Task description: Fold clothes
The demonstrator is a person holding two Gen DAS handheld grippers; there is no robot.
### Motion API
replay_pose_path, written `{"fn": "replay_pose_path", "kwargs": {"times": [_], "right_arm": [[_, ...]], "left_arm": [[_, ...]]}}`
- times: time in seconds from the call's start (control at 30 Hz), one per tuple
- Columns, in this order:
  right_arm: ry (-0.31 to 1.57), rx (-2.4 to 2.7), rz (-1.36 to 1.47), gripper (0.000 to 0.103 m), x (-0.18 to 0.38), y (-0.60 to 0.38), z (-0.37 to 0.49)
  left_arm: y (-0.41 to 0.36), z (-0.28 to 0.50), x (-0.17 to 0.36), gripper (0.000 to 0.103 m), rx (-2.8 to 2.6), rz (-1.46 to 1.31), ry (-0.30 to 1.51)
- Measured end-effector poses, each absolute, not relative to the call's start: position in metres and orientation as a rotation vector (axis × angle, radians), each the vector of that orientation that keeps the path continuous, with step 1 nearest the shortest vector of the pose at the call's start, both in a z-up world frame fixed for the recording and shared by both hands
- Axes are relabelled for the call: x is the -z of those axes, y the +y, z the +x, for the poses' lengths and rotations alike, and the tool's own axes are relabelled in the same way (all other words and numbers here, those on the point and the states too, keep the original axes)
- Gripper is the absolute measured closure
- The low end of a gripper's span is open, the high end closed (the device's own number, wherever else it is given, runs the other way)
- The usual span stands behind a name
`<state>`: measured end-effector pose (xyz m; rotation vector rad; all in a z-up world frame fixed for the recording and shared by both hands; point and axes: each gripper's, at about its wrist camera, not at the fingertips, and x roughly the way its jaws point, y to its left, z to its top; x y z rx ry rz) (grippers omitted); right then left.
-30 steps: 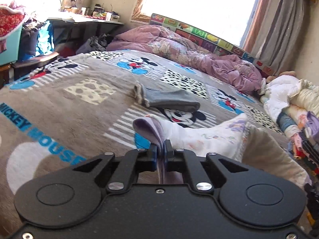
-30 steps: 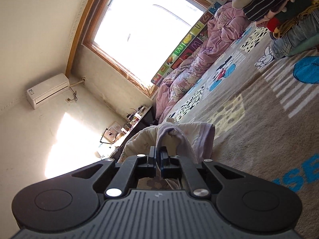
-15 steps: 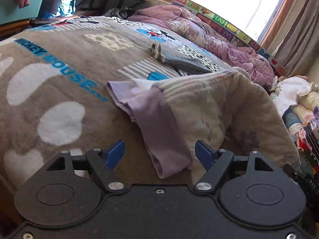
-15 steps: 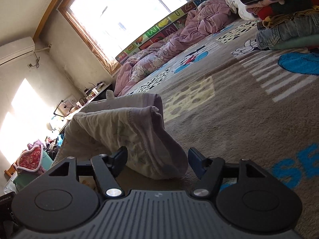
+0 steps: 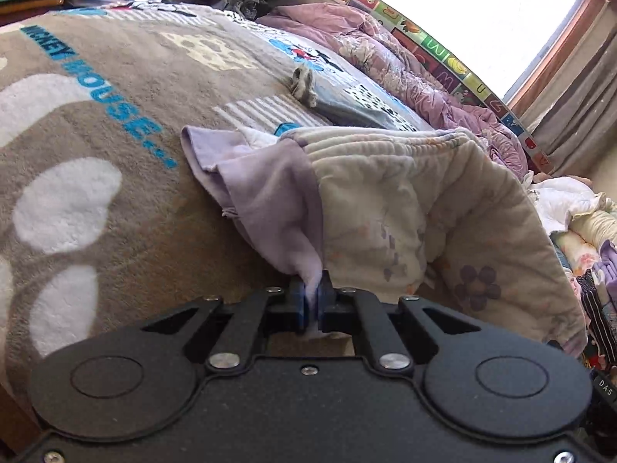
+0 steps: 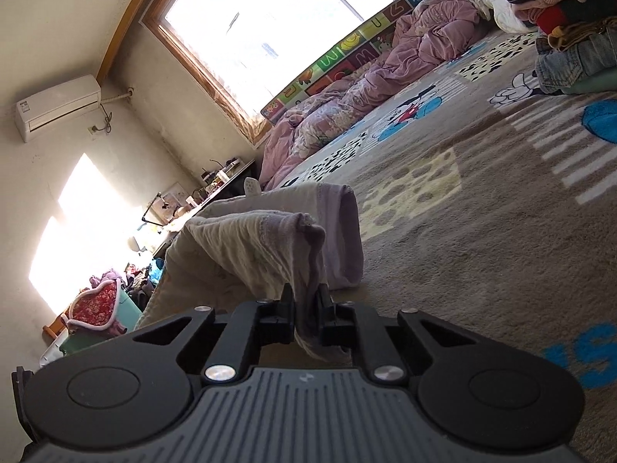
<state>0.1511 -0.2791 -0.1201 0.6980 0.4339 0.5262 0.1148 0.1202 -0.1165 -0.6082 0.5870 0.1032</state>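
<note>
Bed, Mickey Mouse blanket: carried one floral padded garment, cream with lilac cuffs, humped near the edge; judged soft, light, bulky, best taken at its cuffs. Around it lay a pink quilt, a stacked clothes pile and a folded grey garment, none obstructing. Left gripper and right gripper each pinched a lilac cuff.

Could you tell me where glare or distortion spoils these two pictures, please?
Left wrist view: the window is blown out white, and the fisheye bends the blanket into a hump; the garment near the left gripper stays sharp. Right wrist view: the window and the sun patch on the wall are overexposed, and the room leans; the right gripper is clear.
</note>
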Motion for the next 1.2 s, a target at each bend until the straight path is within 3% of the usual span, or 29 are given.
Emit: {"fn": "replay_pose_path", "kwargs": {"times": [0.4,0.63,0.8,0.87,0.93,0.97,1.0,1.03,1.07,1.2], "right_arm": [[0.323,-0.593,1.037,0.093,0.104,-0.337,0.093],[0.435,-0.481,1.190,0.093,0.132,-0.356,0.062],[0.486,-0.398,1.127,0.092,0.139,-0.356,0.054],[0.479,-0.369,1.094,0.088,0.137,-0.357,0.054],[0.471,-0.339,1.062,0.087,0.135,-0.357,0.054],[0.468,-0.325,1.046,0.081,0.134,-0.357,0.054],[0.464,-0.310,1.029,0.076,0.133,-0.357,0.054],[0.461,-0.295,1.013,0.065,0.132,-0.357,0.053],[0.457,-0.281,0.997,0.059,0.131,-0.357,0.053],[0.417,-0.268,0.925,0.054,0.123,-0.356,0.056]], "left_arm": [[0.170,0.052,0.027,0.101,-0.026,-0.608,0.431],[0.197,0.033,0.063,0.101,-0.095,-0.689,0.571],[0.194,0.026,0.086,0.098,-0.124,-0.686,0.677],[0.193,0.024,0.082,0.094,-0.150,-0.665,0.678],[0.194,0.019,0.074,0.082,-0.166,-0.653,0.656],[0.195,0.017,0.069,0.076,-0.173,-0.650,0.642],[0.196,0.015,0.065,0.063,-0.180,-0.647,0.628],[0.199,0.014,0.061,0.053,-0.184,-0.656,0.617],[0.201,0.012,0.057,0.051,-0.187,-0.665,0.607],[0.209,0.016,0.049,0.045,-0.177,-0.712,0.591]]}}
